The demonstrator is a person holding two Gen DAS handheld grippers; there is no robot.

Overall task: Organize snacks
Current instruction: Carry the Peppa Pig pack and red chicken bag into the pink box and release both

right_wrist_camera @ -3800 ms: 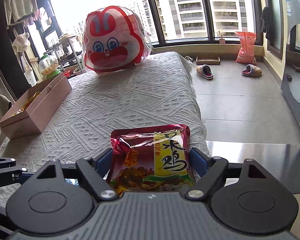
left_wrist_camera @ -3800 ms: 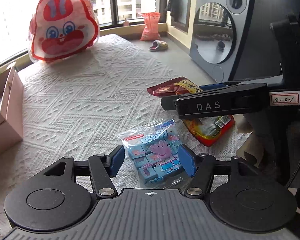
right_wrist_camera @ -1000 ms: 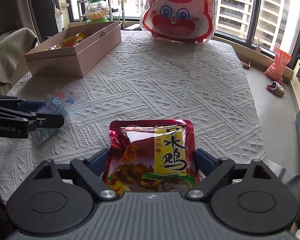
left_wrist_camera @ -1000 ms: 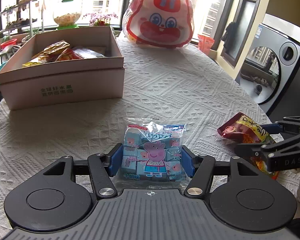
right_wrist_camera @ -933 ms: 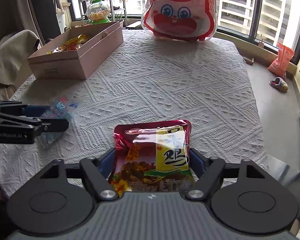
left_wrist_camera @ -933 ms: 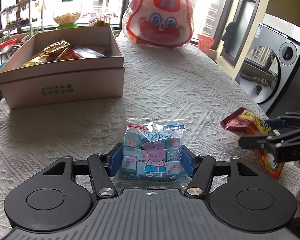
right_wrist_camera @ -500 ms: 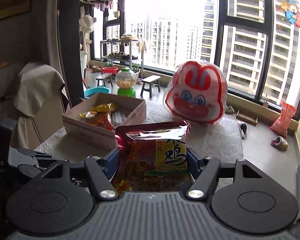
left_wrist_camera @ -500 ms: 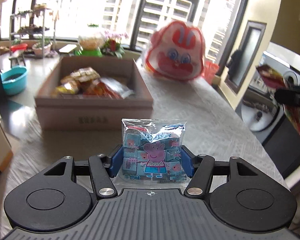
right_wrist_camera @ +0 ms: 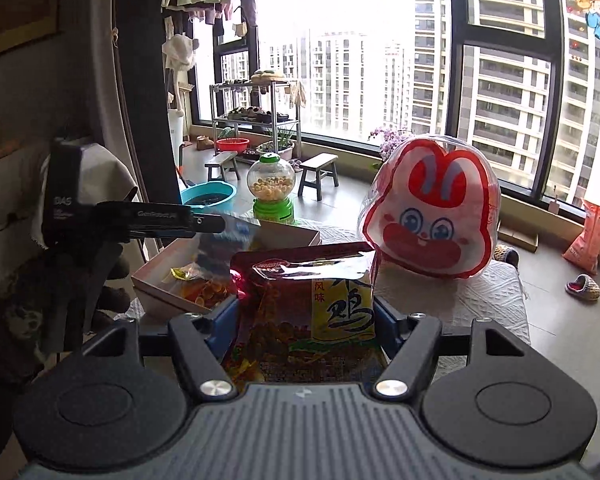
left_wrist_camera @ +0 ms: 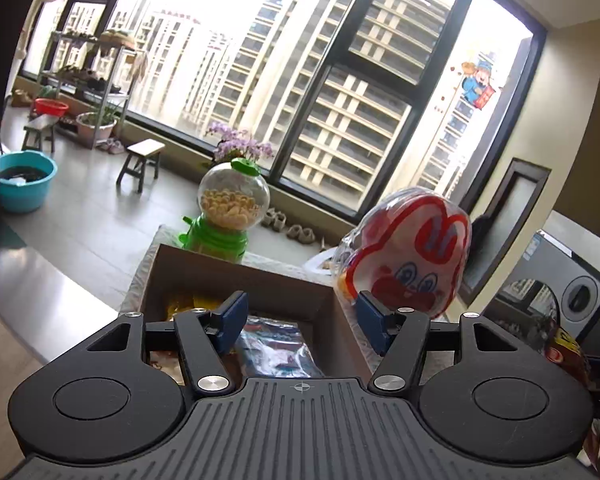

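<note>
My left gripper (left_wrist_camera: 299, 322) is open and empty above the pink cardboard box (left_wrist_camera: 340, 322). The blue Peppa Pig candy bag (left_wrist_camera: 278, 350) lies blurred in the box below the jaws; in the right wrist view it shows as a blue blur (right_wrist_camera: 236, 236) under the left gripper's fingers (right_wrist_camera: 204, 222). Other snack packets (right_wrist_camera: 198, 290) lie in the box (right_wrist_camera: 156, 294). My right gripper (right_wrist_camera: 304, 322) is shut on the red chicken snack packet (right_wrist_camera: 312, 316) and holds it in the air to the right of the box.
A big red-and-white rabbit snack bag (right_wrist_camera: 430, 222) stands on the white tablecloth (right_wrist_camera: 488, 300) right of the box. A green candy dispenser (left_wrist_camera: 230, 214) stands behind the box. The red packet shows at the right edge of the left wrist view (left_wrist_camera: 566, 350).
My left gripper has moved over the box and opened; the Peppa Pig bag has dropped out of it into the box. My right gripper has come closer to the box with the red packet.
</note>
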